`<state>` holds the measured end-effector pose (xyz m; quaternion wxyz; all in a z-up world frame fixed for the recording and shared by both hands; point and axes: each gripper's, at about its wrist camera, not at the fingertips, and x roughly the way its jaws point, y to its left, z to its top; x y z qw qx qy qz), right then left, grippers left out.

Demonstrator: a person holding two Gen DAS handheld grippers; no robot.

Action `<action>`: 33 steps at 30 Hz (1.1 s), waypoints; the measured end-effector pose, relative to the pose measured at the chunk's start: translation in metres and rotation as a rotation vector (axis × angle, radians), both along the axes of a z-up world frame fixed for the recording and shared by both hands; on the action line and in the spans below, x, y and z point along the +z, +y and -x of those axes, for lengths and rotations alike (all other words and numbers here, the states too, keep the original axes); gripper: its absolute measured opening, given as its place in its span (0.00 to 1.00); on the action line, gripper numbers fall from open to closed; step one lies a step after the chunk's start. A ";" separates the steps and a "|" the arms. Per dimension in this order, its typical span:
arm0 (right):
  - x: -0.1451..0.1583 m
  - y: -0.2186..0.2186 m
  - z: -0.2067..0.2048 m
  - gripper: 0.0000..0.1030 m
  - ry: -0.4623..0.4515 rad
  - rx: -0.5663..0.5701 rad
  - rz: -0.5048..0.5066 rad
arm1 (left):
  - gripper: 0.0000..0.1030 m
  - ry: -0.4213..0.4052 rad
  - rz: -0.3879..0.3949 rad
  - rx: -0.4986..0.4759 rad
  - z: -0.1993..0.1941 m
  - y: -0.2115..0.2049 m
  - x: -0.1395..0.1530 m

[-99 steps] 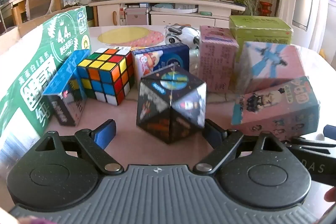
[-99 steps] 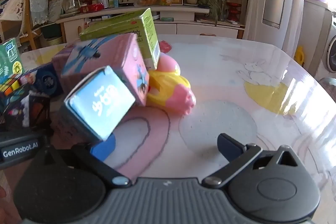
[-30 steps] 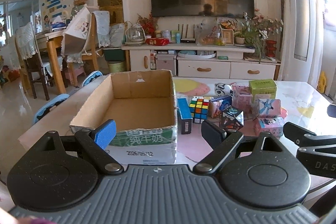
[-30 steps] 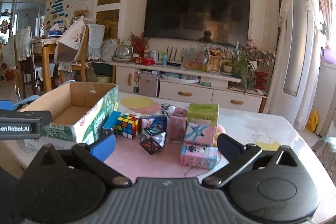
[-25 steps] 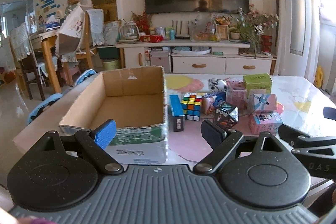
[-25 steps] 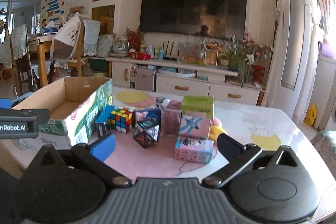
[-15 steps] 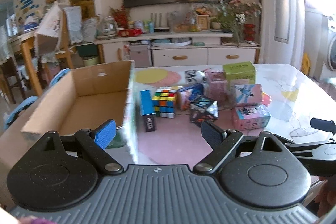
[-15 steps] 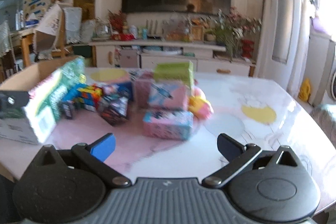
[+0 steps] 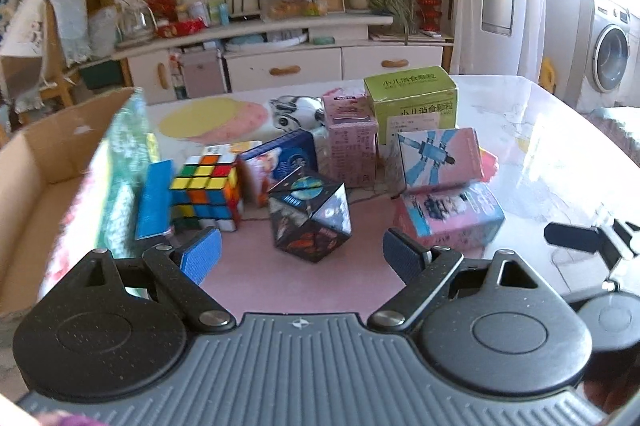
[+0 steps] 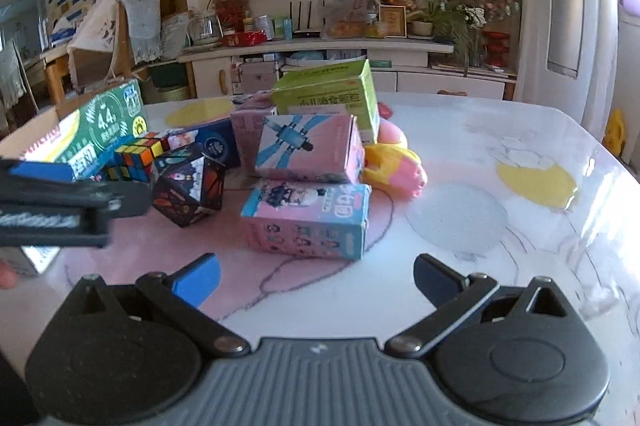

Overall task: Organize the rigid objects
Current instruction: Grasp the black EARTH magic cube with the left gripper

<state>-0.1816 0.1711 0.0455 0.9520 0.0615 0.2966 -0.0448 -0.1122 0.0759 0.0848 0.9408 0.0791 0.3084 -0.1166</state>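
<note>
Left wrist view: left gripper [image 9: 302,253] spread, empty, the dark cube [image 9: 310,218] at 12 o'clock just ahead. Right gripper [image 10: 316,280] likewise spread, the pink box [image 10: 306,220] at 12. Both likely light, stiff cardboard with slick print; take flat opposite faces.

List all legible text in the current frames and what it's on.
"小儿消食颗粒": top and front of the green box.
"4.4": green side of the cardboard box; the Chinese print around it is too blurred to read.
Pink box with blue ends: large characters on its top, blurred, unreadable.
Label on the left tongs' arm: blurred, unreadable.
Tall pink box: print too small.
</note>
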 end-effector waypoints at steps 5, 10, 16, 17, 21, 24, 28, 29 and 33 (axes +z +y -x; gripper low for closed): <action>-0.001 -0.007 -0.021 0.99 -0.007 -0.025 -0.005 | 1.00 0.042 0.011 0.000 -0.031 0.000 -0.006; -0.003 -0.001 -0.037 0.99 0.001 -0.012 0.019 | 1.00 0.095 0.035 0.012 -0.052 0.002 -0.010; -0.004 0.004 -0.049 0.98 -0.001 -0.016 0.076 | 0.92 0.155 0.011 0.039 -0.071 0.005 -0.015; -0.005 0.004 -0.051 0.98 -0.001 -0.016 0.083 | 0.87 0.160 0.009 0.046 -0.073 0.007 -0.015; -0.006 0.003 -0.057 0.85 0.011 -0.019 0.094 | 0.74 0.191 0.007 0.051 -0.081 0.005 -0.020; -0.006 0.005 -0.059 0.84 0.009 -0.026 0.101 | 0.69 0.198 0.003 0.059 -0.085 0.003 -0.021; -0.006 0.005 -0.058 0.83 0.005 -0.024 0.105 | 0.69 0.202 0.011 0.080 -0.089 0.007 -0.019; -0.006 0.004 -0.057 0.83 0.005 -0.023 0.105 | 0.69 0.193 0.012 0.079 -0.085 0.009 -0.017; -0.006 0.006 -0.053 0.83 0.005 -0.021 0.107 | 0.69 0.164 0.033 0.073 -0.072 0.013 -0.004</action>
